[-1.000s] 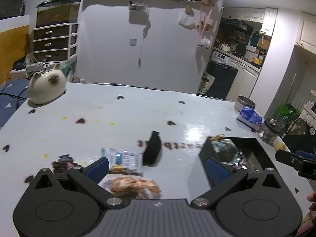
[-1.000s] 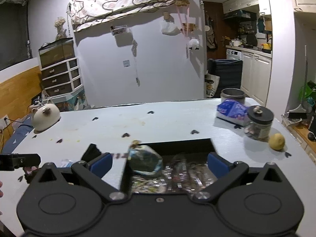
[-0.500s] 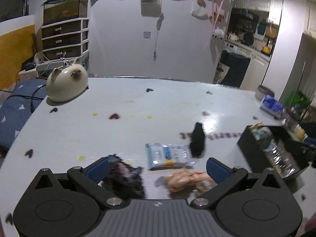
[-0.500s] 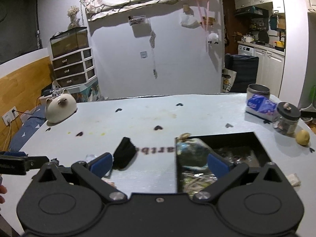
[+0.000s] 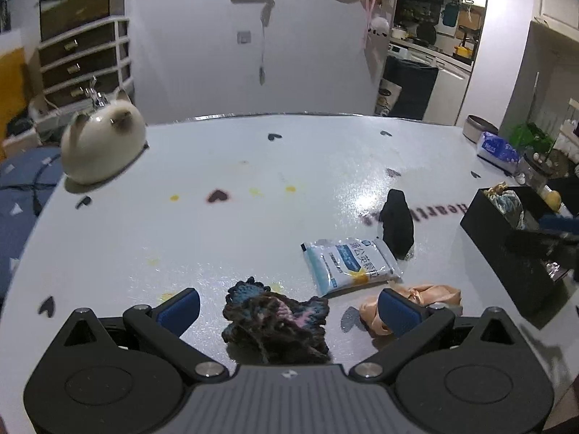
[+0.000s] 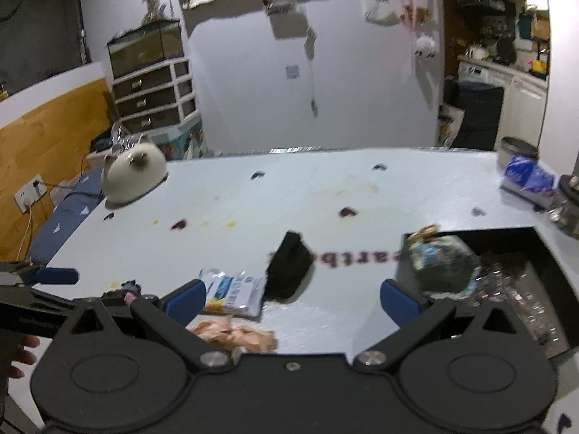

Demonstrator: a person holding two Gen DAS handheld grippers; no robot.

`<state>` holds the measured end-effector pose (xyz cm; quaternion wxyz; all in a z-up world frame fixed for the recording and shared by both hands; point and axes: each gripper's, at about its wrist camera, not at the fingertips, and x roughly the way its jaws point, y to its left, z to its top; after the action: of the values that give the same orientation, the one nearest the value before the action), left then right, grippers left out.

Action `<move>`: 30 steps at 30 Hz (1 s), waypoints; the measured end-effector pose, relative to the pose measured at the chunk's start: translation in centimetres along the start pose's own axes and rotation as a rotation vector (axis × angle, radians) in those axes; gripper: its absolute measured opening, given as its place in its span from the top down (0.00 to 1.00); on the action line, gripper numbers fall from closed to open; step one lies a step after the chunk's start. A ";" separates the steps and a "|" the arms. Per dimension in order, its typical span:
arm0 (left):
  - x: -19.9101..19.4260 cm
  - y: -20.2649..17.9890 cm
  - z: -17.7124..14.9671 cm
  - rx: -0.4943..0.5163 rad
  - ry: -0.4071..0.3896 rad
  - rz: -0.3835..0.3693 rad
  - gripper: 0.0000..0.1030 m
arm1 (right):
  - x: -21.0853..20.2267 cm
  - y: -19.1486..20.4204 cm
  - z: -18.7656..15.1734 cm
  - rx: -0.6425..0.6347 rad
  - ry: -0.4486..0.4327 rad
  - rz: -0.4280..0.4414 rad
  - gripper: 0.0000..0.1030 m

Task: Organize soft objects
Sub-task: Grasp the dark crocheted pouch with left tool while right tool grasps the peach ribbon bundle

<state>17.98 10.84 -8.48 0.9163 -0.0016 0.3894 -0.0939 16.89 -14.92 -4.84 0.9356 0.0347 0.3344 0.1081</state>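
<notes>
A dark crocheted piece [image 5: 277,320] with blue and pink yarn lies on the white table, right between the fingers of my open left gripper [image 5: 287,305]. Beside it are a peach satin scrunchie [image 5: 416,302] [image 6: 235,334], a blue-and-white wipes packet [image 5: 349,264] [image 6: 235,291] and a black soft pouch [image 5: 397,225] [image 6: 289,271]. A black box [image 5: 506,253] [image 6: 553,249] at the right holds a crinkly wrapped bundle [image 6: 443,266] and other items. My right gripper [image 6: 293,298] hangs open above the table between packet and box, holding nothing.
A cream cat-shaped ornament [image 5: 101,146] [image 6: 134,175] stands at the table's far left. A tissue pack [image 6: 530,181], a metal tin [image 6: 517,150] and a jar [image 6: 566,204] sit at the far right. The left gripper [image 6: 36,282] and a hand [image 6: 21,352] show at the right view's left edge.
Both grippers have swung left. The left one now straddles the crocheted piece, which was at its left finger a second ago. The box has slid to the right of both views.
</notes>
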 end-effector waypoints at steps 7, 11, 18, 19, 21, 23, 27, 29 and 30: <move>2.7 0.4 0.4 0.035 0.085 -0.013 0.11 | 3.8 2.5 -0.6 0.047 0.146 0.034 0.00; 4.1 0.6 -0.1 0.055 0.138 -0.007 0.23 | 5.7 2.9 -1.3 0.092 0.223 0.028 0.00; 5.1 1.4 -0.4 0.030 0.170 -0.011 0.30 | 8.3 3.6 -1.1 0.152 0.290 0.014 0.00; 5.2 1.4 -0.4 0.029 0.172 -0.012 0.30 | 8.7 3.9 -1.0 0.148 0.299 0.013 0.00; 5.3 1.3 -0.4 0.026 0.174 -0.012 0.31 | 9.6 4.2 -1.0 0.147 0.323 0.013 0.00; 5.4 1.3 -0.4 0.020 0.175 -0.011 0.34 | 10.3 4.5 -1.1 0.151 0.348 0.010 0.00; 5.5 1.4 -0.5 0.003 0.174 -0.004 0.44 | 11.3 4.6 -1.5 0.153 0.379 0.002 0.01; 5.4 1.7 -0.5 -0.017 0.173 -0.010 0.46 | 11.6 4.5 -1.6 0.150 0.404 -0.008 0.09; 5.3 1.7 -0.5 -0.023 0.172 -0.012 0.47 | 11.7 4.4 -1.7 0.152 0.417 -0.003 0.14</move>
<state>21.54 11.67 -12.75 0.8787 -0.0061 0.4678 -0.0949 23.80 -8.00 -12.79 0.8410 0.0815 0.5280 0.0861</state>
